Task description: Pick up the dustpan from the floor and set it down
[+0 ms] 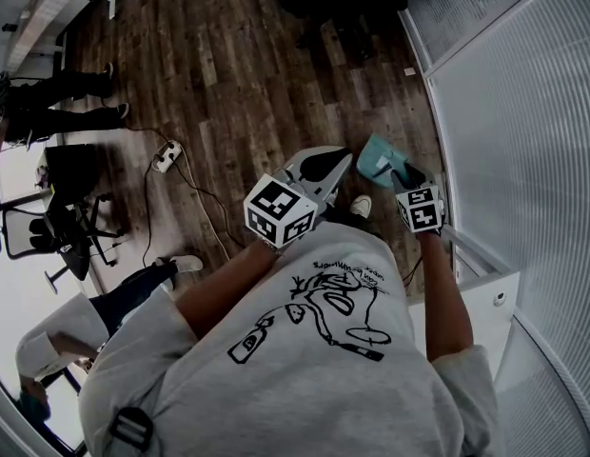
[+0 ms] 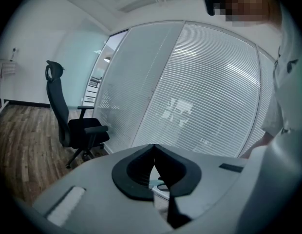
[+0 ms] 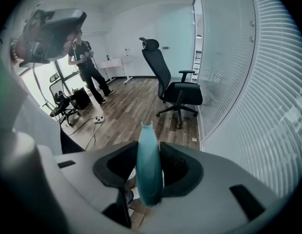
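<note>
The teal dustpan (image 1: 381,158) hangs above the wooden floor near the glass wall, just right of centre in the head view. My right gripper (image 1: 402,175) is shut on it. In the right gripper view its teal handle (image 3: 148,165) stands upright between the two black pads of the right gripper (image 3: 149,147), which press on it from both sides. My left gripper (image 1: 335,157) is held out beside it to the left, apart from the dustpan. In the left gripper view the jaws of the left gripper (image 2: 154,147) meet at their tips with nothing between them.
A glass wall with blinds (image 1: 523,160) runs along the right. A white low cabinet (image 1: 485,293) stands by my right arm. A black office chair (image 3: 173,89) stands ahead near the wall. A power strip with its cable (image 1: 167,155) lies on the floor at left. A person (image 3: 87,67) stands further back.
</note>
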A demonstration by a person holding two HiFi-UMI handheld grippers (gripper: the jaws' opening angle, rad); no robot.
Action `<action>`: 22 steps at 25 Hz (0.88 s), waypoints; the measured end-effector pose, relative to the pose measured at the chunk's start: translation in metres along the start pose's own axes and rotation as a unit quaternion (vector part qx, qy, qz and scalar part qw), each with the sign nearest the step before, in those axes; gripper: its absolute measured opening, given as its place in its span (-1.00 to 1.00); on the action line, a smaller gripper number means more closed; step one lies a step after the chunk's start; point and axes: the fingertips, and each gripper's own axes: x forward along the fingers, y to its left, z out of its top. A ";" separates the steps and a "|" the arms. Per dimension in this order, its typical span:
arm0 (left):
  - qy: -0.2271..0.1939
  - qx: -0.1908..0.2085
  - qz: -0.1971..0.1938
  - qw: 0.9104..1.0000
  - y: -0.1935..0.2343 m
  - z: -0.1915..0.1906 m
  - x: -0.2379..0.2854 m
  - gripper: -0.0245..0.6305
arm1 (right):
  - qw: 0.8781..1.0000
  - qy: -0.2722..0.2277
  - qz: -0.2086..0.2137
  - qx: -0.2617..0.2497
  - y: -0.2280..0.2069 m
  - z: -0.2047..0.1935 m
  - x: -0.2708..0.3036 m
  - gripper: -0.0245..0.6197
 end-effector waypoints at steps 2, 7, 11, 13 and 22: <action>0.001 0.000 0.000 1.000 0.000 -0.001 0.002 -0.92 | 1.000 0.001 0.002 -0.002 -0.001 -0.008 0.007 -0.50; 0.002 0.001 0.000 1.000 0.003 0.000 0.002 -0.92 | 1.000 0.016 0.006 -0.010 -0.002 -0.021 0.022 -0.50; 0.003 0.002 0.001 1.000 0.006 0.000 0.002 -0.92 | 1.000 0.024 0.006 -0.012 -0.003 -0.024 0.032 -0.50; 0.004 0.002 0.001 1.000 0.005 0.000 0.002 -0.92 | 1.000 0.027 0.005 -0.011 -0.005 -0.026 0.035 -0.50; 0.003 0.003 0.001 1.000 0.004 0.001 0.000 -0.92 | 0.999 0.039 0.002 -0.008 -0.006 -0.032 0.045 -0.50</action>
